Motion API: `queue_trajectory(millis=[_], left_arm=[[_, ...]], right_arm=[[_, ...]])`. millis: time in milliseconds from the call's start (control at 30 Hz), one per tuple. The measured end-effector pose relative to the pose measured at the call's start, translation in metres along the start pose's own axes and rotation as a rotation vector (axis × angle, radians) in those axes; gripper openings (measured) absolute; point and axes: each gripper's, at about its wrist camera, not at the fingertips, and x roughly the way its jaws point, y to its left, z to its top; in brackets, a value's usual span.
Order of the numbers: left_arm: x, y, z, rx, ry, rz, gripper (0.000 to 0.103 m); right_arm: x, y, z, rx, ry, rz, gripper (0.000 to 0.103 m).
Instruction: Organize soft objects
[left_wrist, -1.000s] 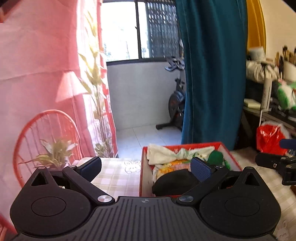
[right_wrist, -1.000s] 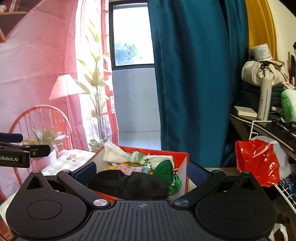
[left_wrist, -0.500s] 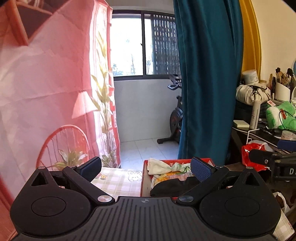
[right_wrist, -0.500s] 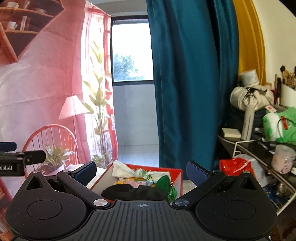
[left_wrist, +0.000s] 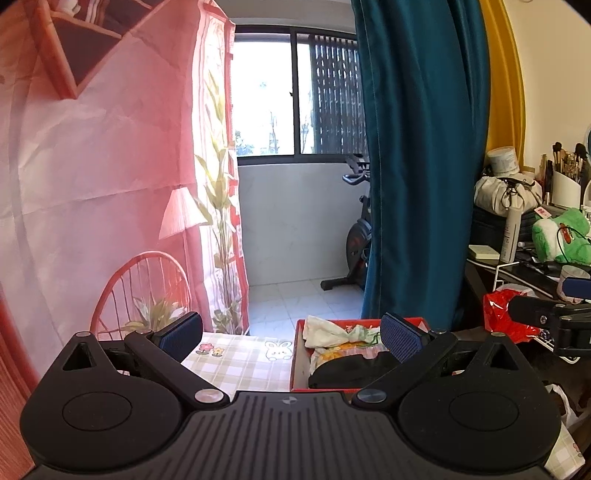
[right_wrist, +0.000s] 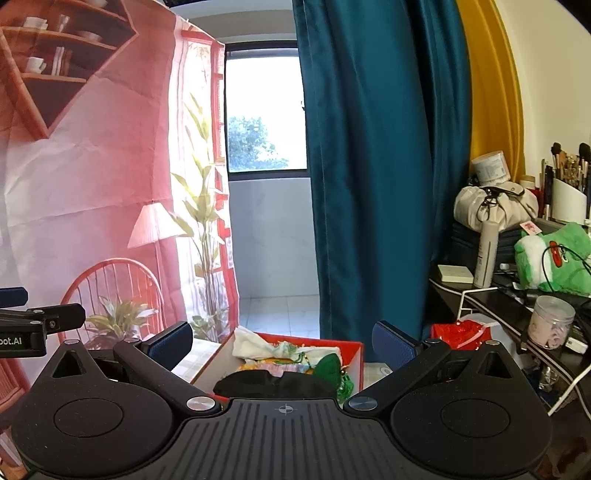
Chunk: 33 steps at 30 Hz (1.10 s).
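A red box (left_wrist: 300, 358) (right_wrist: 352, 349) sits on the checked tablecloth (left_wrist: 236, 363), filled with soft things: a white cloth (left_wrist: 323, 328) (right_wrist: 255, 345), a black fabric piece (left_wrist: 354, 373) (right_wrist: 273, 384) and a green item (right_wrist: 330, 365). My left gripper (left_wrist: 291, 338) is open and empty, held above and behind the box. My right gripper (right_wrist: 282, 343) is also open and empty, raised over the box's near end. Each gripper shows at the edge of the other's view.
A teal curtain (right_wrist: 369, 166) hangs behind the box. A cluttered dark shelf (right_wrist: 491, 299) at the right holds a green plush (right_wrist: 554, 254), a spray bottle (right_wrist: 485, 254) and a jar (right_wrist: 550, 326). A red plastic bag (left_wrist: 504, 314) lies beside the box. Pink backdrop at the left.
Both grippers have risen and tilted up, away from the box, which now sits lower and smaller in both views. Both stayed open and empty.
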Motion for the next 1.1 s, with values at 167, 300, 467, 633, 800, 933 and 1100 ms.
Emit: queue_trajectory(millis=[167,300,467,633,800,933,1100], left_arm=[[-0.0036,-0.0005,0.0001,0.005,-0.003,0.006,0.103],[-0.0043,0.0004,0.0003,0.005,-0.005,0.004,0.103],[-0.0034,0.0004,-0.0005,0.007,-0.001,0.001,0.103],[-0.0031,0.0007,-0.0002,0.006,-0.001,-0.001,0.103],[-0.0027,0.0008,-0.0004,0.004,0.001,-0.001,0.103],[-0.0027,0.0005,-0.0009,0.002,0.004,-0.002,0.103],[-0.0020,0.0013,-0.0008,0.003,0.005,-0.002,0.103]], right_arm=[[0.0012,0.0019,-0.0011,-0.008,0.006,-0.004,0.103],[0.0008,0.0022,-0.0011,-0.008,0.004,-0.007,0.103],[-0.0001,0.0036,-0.0012,-0.012,0.003,-0.012,0.103],[-0.0001,0.0047,-0.0009,-0.012,0.004,-0.013,0.103],[0.0002,0.0045,-0.0011,-0.013,0.005,-0.011,0.103],[-0.0011,0.0044,-0.0029,-0.015,0.008,-0.010,0.103],[-0.0004,0.0038,-0.0043,-0.014,0.011,-0.011,0.103]])
